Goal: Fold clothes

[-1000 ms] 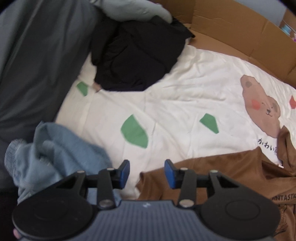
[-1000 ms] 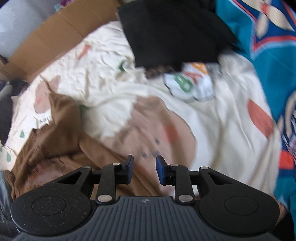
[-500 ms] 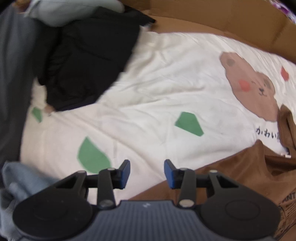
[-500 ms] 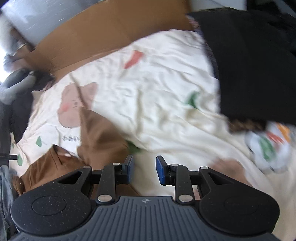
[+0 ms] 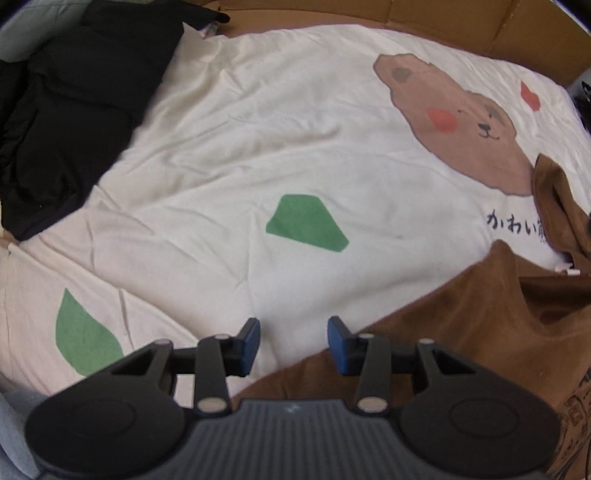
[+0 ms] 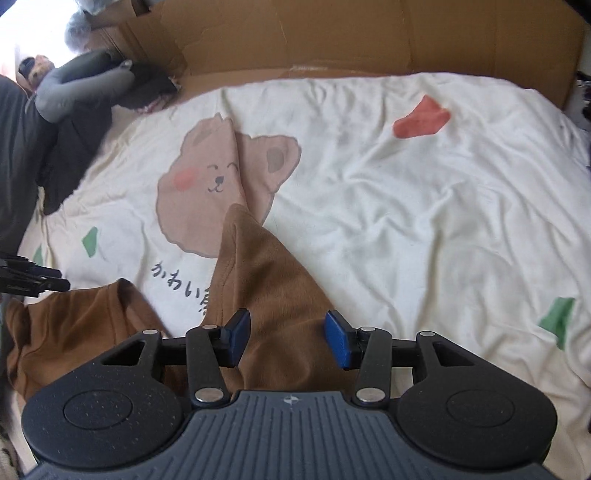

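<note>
My right gripper (image 6: 282,338) hangs over the brown shirt (image 6: 266,280) crumpled on the bed's bear quilt (image 6: 424,206), jaws opening, empty. Left gripper (image 5: 293,345) spread at the hem. I might pinch quilt too.

The right tongs (image 6: 287,339) hang over a brown shirt (image 6: 269,273), and their jaws are opening with nothing pressed between the blue pads. The shirt lies crumpled on a cream blanket (image 6: 424,206) with a printed bear (image 6: 218,184). A cardboard wall (image 6: 369,33) stands behind the blanket. The other tongs (image 6: 33,278) show at the left edge.
</note>
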### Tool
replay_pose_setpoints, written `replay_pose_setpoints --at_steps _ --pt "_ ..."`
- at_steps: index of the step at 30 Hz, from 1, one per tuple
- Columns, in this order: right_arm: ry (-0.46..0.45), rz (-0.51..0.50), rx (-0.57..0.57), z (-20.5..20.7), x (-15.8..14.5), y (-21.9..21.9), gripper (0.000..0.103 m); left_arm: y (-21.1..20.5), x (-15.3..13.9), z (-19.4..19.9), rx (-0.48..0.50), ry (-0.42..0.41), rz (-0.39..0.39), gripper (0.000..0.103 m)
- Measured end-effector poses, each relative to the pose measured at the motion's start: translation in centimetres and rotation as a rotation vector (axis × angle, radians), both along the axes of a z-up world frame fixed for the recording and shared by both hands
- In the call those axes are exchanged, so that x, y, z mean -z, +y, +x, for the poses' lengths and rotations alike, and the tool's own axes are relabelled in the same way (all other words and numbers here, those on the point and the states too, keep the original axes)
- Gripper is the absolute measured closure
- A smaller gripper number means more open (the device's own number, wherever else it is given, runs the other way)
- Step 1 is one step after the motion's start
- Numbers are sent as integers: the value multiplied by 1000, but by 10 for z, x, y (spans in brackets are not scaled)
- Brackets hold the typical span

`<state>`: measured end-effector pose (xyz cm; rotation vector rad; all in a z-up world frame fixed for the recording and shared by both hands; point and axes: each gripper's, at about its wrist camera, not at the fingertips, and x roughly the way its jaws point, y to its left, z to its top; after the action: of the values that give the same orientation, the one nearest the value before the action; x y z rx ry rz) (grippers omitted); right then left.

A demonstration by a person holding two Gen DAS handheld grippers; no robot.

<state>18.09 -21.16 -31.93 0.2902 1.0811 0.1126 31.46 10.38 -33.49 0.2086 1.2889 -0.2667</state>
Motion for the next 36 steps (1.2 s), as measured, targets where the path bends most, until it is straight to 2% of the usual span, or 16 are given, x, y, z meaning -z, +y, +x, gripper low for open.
replay_pose_setpoints --at_steps 1,2,3,9,15,20,29,33,36 --pt "4 0 -2 0 4 0 58 0 0 0 -1 -1 2 60" --pt "12 1 -1 0 6 -1 83 -1 0 0 0 0 1 60" --pt "20 1 0 0 9 -2 103 -2 0 0 5 8 -1 60" --pt "-12 -18 50 -24 0 -24 103 -8 -2 -1 15 10 3 60" --pt "-25 -21 177 -55 -9 -54 103 -12 -5 0 58 38 24 60" --pt "-25 -20 290 -85 -12 -84 103 -12 -4 -1 49 76 36 60" --pt "14 -29 428 -148 -14 -115 103 -25 -12 -7 154 124 137 60" --pt "35 -23 481 -173 -10 -130 103 -31 -13 -3 136 141 195 59" --pt "53 1 515 -190 -4 -137 103 -38 -13 -4 163 132 242 59"
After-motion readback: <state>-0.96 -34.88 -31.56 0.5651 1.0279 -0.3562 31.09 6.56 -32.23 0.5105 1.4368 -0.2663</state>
